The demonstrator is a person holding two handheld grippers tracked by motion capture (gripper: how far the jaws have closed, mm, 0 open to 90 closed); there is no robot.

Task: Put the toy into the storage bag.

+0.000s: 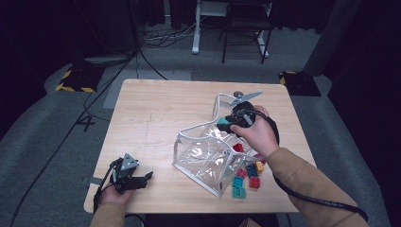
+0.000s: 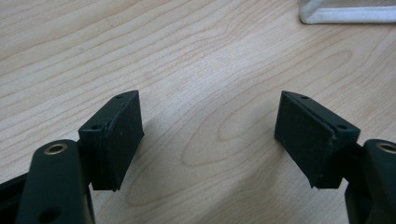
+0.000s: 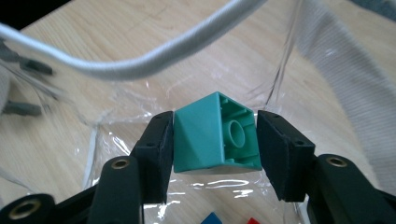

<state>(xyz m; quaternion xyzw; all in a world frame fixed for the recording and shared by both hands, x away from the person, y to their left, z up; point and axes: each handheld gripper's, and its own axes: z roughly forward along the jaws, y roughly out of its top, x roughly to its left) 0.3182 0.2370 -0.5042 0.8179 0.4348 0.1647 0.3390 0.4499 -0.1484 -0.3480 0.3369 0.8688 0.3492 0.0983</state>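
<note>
Both sleeves were tan-brown, reaching wrists. Left tongs (image 1: 142, 178) were black, grey three-cornered plate on top. Right tongs (image 1: 226, 124) also black, same grey plate, thick black cable trailing along sleeve. Jaw arms matte black with brass-coloured rivet rings; flat dark pads (image 2: 123, 135) had small screw holes.

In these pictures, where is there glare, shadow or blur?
High view: dark room around the lit table, white glints on the clear bag. Left gripper view: sharp wood grain, soft shadows under the left hand-held gripper. Right gripper view: teal block sharp, the white bag handle near the lens blurred, glare on the plastic.
</note>
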